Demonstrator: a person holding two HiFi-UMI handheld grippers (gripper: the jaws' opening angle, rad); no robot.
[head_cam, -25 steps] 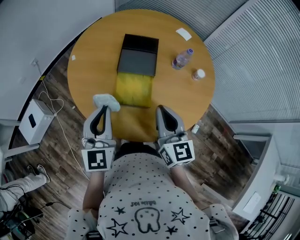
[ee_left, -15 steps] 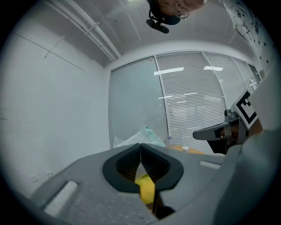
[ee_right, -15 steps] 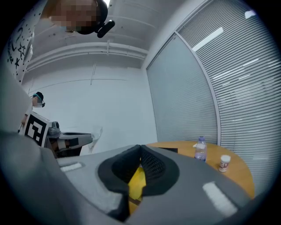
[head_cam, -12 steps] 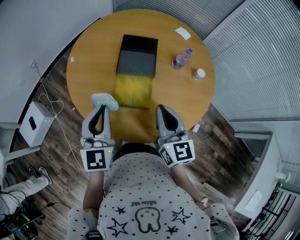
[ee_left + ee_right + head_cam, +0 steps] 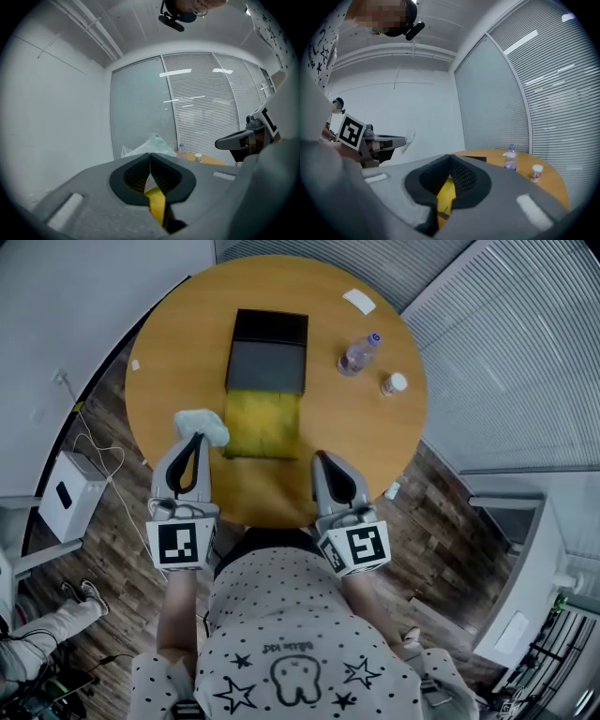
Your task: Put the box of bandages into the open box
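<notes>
From the head view: round wooden table [image 5: 178,343] with the black open box [image 5: 270,326] near its middle and a yellow flap [image 5: 262,423] folded out toward the person; to the right of the box, well apart from it, a water bottle [image 5: 356,354], a small white jar [image 5: 394,383] and a white card [image 5: 359,302]; left gripper [image 5: 195,440] over the near left of the table, clamped on the box of bandages [image 5: 202,425], a pale packet in clear wrap at its tips, just beside the flap's left edge and outside the open box; right gripper [image 5: 322,457] at the near edge, level with the left one, tips toward the flap. From the left gripper view: jaws of the left gripper [image 5: 150,157] pressed together on a thin edge of the wrap; box of bandages [image 5: 150,144] sticking up just past the tips; bottle [image 5: 181,150] and jar [image 5: 198,158] far behind; right gripper [image 5: 241,139] off to the right. From the right gripper view: jaws of the right gripper [image 5: 450,159] closed on each other with nothing between; yellow flap [image 5: 446,192] visible below; open box [image 5: 471,158], bottle [image 5: 511,159] and jar [image 5: 536,172] ahead on the table [image 5: 553,183]; left gripper [image 5: 389,139] at left, clear wrap [image 5: 410,137] at its tip.
</notes>
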